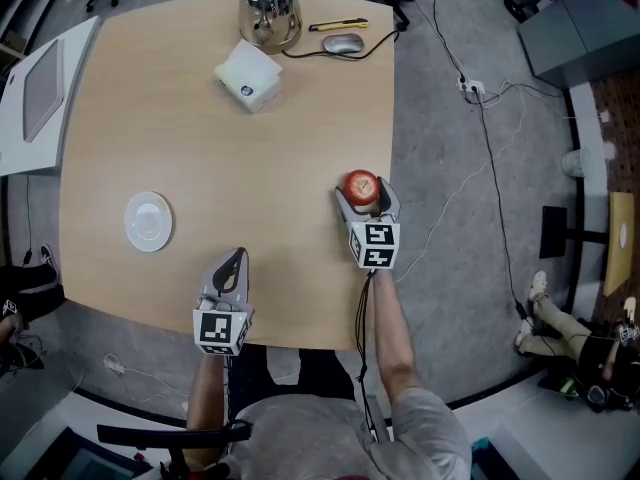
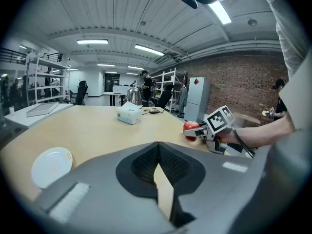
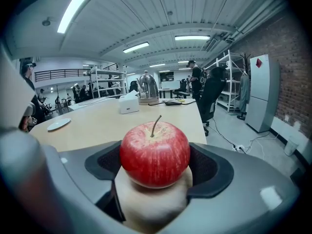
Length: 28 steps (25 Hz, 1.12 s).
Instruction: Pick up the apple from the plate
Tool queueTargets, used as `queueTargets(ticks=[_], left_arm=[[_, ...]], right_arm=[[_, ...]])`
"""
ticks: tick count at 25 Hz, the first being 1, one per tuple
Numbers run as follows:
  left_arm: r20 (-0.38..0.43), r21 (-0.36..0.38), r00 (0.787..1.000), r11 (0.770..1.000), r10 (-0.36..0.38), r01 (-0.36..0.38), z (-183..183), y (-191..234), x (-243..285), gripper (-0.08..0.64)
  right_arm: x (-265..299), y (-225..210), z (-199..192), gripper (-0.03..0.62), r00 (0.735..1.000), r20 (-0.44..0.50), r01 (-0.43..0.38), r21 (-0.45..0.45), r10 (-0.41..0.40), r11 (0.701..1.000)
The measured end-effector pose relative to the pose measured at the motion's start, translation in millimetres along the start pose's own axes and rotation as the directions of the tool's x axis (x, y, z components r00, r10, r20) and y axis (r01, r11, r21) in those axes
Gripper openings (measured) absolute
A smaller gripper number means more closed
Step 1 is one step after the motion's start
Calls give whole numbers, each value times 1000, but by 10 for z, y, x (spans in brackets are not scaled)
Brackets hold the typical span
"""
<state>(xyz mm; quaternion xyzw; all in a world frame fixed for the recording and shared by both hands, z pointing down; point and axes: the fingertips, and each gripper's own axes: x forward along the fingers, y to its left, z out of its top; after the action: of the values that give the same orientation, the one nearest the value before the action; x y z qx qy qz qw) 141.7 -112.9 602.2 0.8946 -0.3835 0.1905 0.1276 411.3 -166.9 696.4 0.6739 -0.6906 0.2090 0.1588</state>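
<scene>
**Apple [image 1: 361,184] clamped in the right gripper [image 1: 363,194], well apart from the plate [image 1: 148,220]**

A light wooden table [image 1: 200,128] fills most of the head view. The right gripper sits near the table's right edge, its two padded jaws pressed against opposite sides of the red apple, which stands stem-up between them. Whether the fruit rests on the wood or clears it cannot be told. The left gripper [image 1: 234,262] hovers near the front edge, its jaws brought together with nothing between them. At the far edge stands a shiny metal kettle [image 1: 270,13], and just in front of it a white tissue box [image 1: 248,75]. The small white plate lies bare on the left side of the table, far from the apple. Beside the kettle are a grey mouse [image 1: 343,43] and a yellow cutter [image 1: 338,25].
</scene>
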Motion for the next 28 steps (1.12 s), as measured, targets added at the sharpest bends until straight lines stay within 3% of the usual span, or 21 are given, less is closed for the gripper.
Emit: queueTargets(ticks=[28], left_arm=[[31,7,999,1000,8,-8,111,22,-148,20]], right_arm=[[-118,42,170,423,1000,21,10,0,-10,1000]])
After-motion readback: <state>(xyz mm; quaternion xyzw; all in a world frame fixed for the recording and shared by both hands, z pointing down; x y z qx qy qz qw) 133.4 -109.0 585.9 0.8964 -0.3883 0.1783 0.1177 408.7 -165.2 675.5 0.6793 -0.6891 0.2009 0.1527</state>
